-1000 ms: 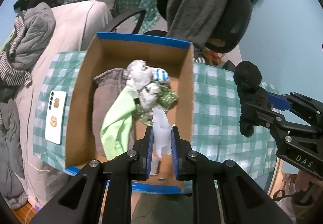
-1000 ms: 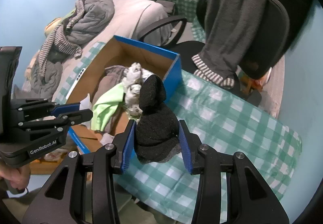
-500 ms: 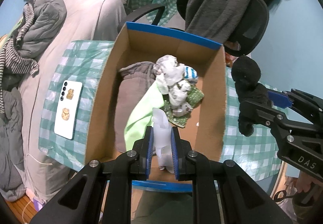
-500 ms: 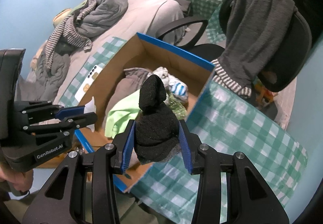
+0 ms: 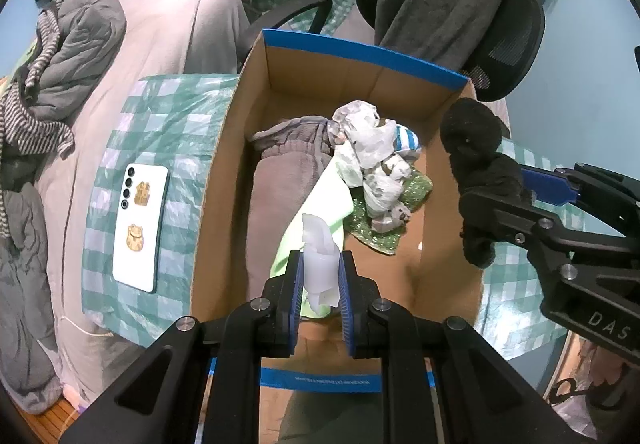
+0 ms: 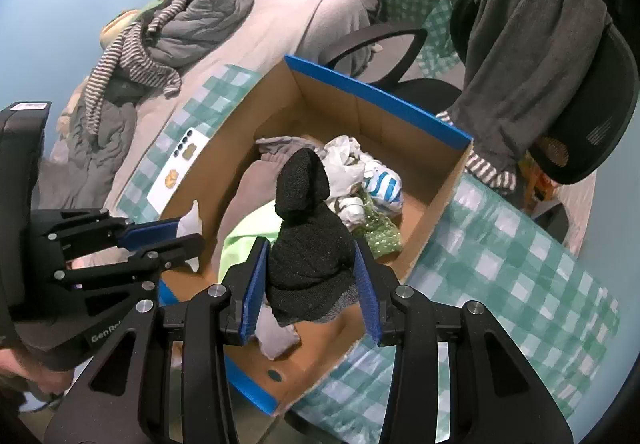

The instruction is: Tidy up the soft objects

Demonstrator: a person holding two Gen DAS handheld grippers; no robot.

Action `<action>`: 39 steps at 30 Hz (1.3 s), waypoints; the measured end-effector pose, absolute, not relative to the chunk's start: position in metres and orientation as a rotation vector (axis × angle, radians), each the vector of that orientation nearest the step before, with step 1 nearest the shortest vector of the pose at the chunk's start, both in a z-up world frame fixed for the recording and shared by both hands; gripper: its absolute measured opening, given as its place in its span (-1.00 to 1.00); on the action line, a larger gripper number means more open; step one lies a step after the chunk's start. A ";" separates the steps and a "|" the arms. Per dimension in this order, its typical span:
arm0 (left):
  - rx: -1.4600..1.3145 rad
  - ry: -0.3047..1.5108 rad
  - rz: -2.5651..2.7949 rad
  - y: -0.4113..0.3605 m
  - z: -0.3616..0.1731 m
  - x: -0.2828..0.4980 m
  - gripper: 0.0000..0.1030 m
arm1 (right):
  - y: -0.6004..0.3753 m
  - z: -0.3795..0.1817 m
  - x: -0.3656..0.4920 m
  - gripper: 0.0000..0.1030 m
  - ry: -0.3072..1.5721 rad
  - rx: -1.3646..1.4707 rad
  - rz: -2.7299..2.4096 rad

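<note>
This is a bedroom at home: a bed [image 6: 288, 16] piled with clothes [image 6: 200, 16], an office chair [image 6: 576, 92], and checked tablecloths [image 6: 520, 276].

We see a fuzzy black knit sock [image 6: 310, 264] bunched upright at the frame's lower centre, a crumpled white tissue-like scrap [image 5: 320, 264] at lower centre, and beyond them an open blue-rimmed cardboard box [image 5: 360, 52] holding grey, green and white soft items.
</note>
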State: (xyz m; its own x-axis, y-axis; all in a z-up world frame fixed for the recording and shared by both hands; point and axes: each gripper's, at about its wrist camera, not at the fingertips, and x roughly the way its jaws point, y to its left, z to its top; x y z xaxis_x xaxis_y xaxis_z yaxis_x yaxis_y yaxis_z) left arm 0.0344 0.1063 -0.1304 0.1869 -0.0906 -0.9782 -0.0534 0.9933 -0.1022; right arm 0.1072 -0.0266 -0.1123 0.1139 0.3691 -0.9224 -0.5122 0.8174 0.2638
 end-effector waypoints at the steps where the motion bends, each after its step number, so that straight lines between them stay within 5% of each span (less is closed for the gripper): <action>1: -0.121 1.385 -0.027 0.107 -0.132 0.035 -0.68 | -0.025 -0.114 0.108 -0.20 1.312 -0.130 0.644; 8: -0.112 1.403 -0.027 0.110 -0.140 0.040 -0.58 | -0.023 -0.123 0.108 -0.18 1.338 -0.109 0.613; 10: -0.106 1.404 -0.020 0.110 -0.140 0.041 -0.30 | -0.024 -0.122 0.108 -0.16 1.339 -0.107 0.603; 16: -0.080 1.383 -0.010 0.109 -0.130 0.038 -0.03 | -0.029 -0.117 0.108 -0.14 1.336 -0.112 0.575; 21: -0.081 1.373 0.000 0.109 -0.119 0.034 -0.01 | -0.038 -0.105 0.108 0.22 1.309 -0.109 0.545; 23: -0.088 1.367 0.003 0.110 -0.114 0.031 0.01 | -0.041 -0.100 0.107 0.27 1.302 -0.107 0.538; 26: -0.091 1.352 0.007 0.111 -0.106 0.028 0.30 | -0.045 -0.091 0.106 0.33 1.291 -0.101 0.530; 33: -0.110 1.319 0.006 0.109 -0.084 0.020 0.32 | -0.056 -0.067 0.103 0.44 1.244 -0.087 0.510; 39: -0.110 1.278 0.015 0.105 -0.063 0.013 0.56 | -0.066 -0.045 0.099 0.46 1.203 -0.075 0.503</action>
State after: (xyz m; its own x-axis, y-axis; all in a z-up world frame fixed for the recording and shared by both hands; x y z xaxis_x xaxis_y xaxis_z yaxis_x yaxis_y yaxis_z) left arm 0.0126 0.1054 -0.0626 0.2896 -0.0499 -0.9558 -0.0725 0.9946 -0.0739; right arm 0.0986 -0.0662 -0.0448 0.2646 0.3326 -0.9052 -0.4106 0.8882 0.2063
